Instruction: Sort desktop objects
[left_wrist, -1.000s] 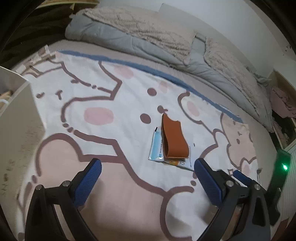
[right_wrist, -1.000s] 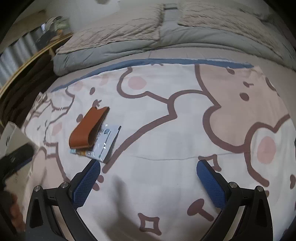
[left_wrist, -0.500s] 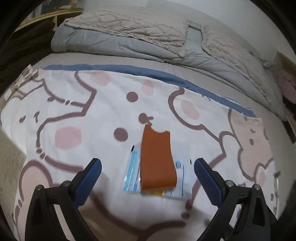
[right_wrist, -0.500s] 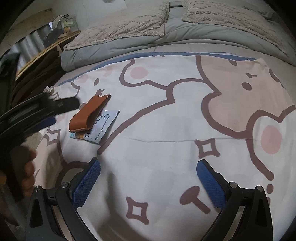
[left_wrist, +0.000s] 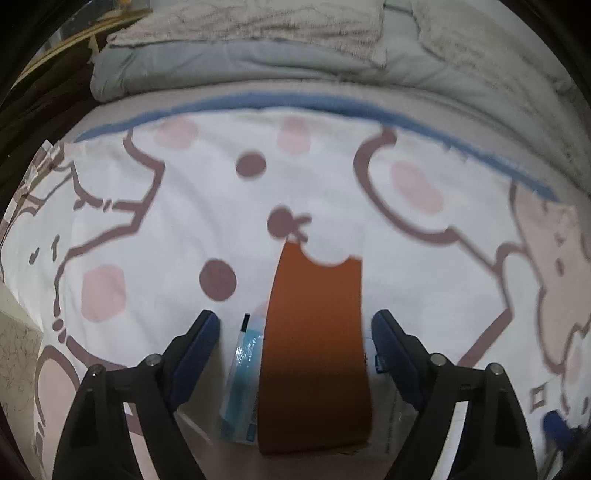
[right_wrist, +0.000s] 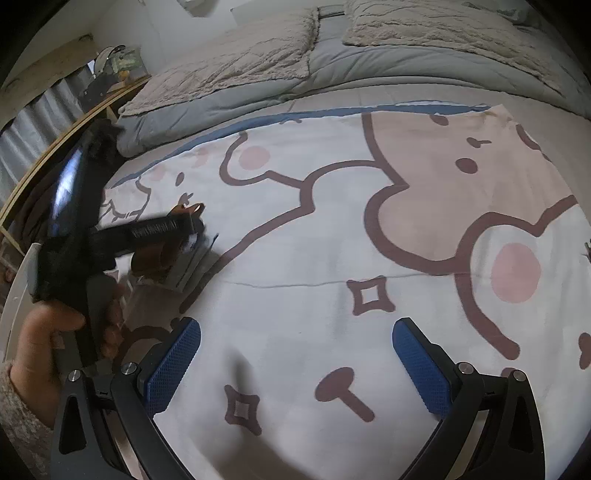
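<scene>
Orange leather pouch (left_wrist: 314, 354) lies on blue packets (left_wrist: 242, 384) on the cartoon-print blanket (left_wrist: 155, 236), between my closing left gripper's (left_wrist: 295, 332) pads without touching them, while my right gripper (right_wrist: 295, 365) hovers spread and empty nearby.

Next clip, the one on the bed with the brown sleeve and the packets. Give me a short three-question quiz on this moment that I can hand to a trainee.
1. True or false: the brown leather sleeve lies between the fingers of the left gripper.
2. What lies under the sleeve?
A. a book
B. flat packets
C. a folded towel
3. What do the fingers of the right gripper enclose?

Key:
1. True. The left gripper's jaws are closing on either side of the sleeve; no finger presses on it yet.
2. B
3. Nothing: they stand open over the cartoon-print sheet.
</scene>
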